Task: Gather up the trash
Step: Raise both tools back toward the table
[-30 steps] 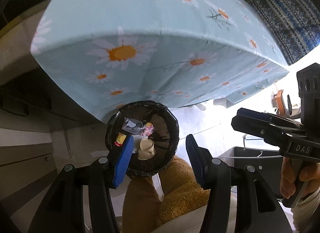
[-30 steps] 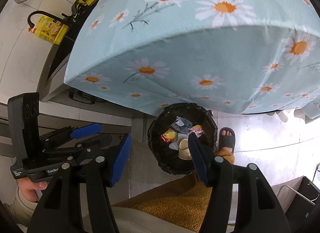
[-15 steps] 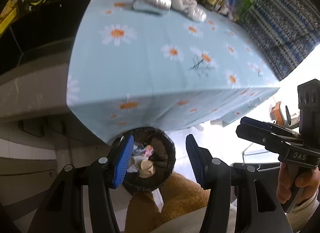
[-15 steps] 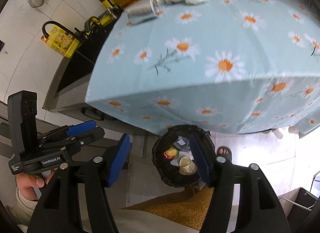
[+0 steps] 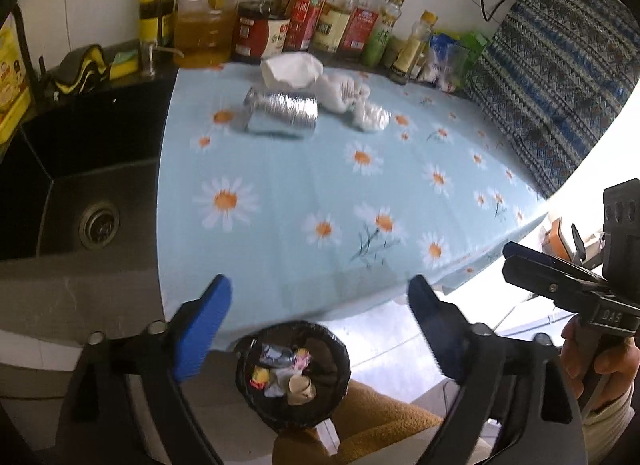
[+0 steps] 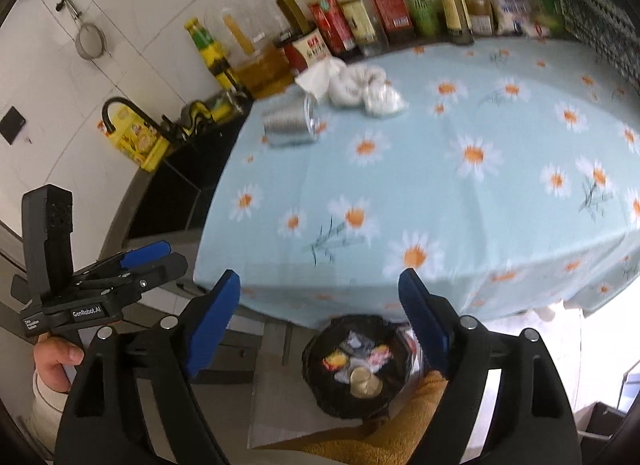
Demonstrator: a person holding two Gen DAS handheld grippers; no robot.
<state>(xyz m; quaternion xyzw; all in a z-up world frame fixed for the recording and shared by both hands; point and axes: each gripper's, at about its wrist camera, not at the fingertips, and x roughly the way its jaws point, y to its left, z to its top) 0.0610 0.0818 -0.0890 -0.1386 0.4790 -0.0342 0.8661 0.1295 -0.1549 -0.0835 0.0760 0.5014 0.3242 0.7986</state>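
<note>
A black-lined bin stands on the floor under the near edge of the table and holds wrappers and a paper cup. Over it hangs my left gripper, its blue jaws opening wide with nothing between them. My right gripper is also above the bin, jaws opening and empty. Far back on the daisy tablecloth lie a silver foil cylinder, a white tissue and crumpled white bags. The right wrist view also shows the cylinder and the bags.
Several oil and sauce bottles line the wall behind the table. A dark sink adjoins the table's left side. A patterned cloth hangs on the right. Part of a person in tan clothing is beside the bin.
Both grippers have risen and tipped upward, so the tabletop and bottles have come into view and the bin sits lower in both views. Both pairs of jaws have spread much wider.
</note>
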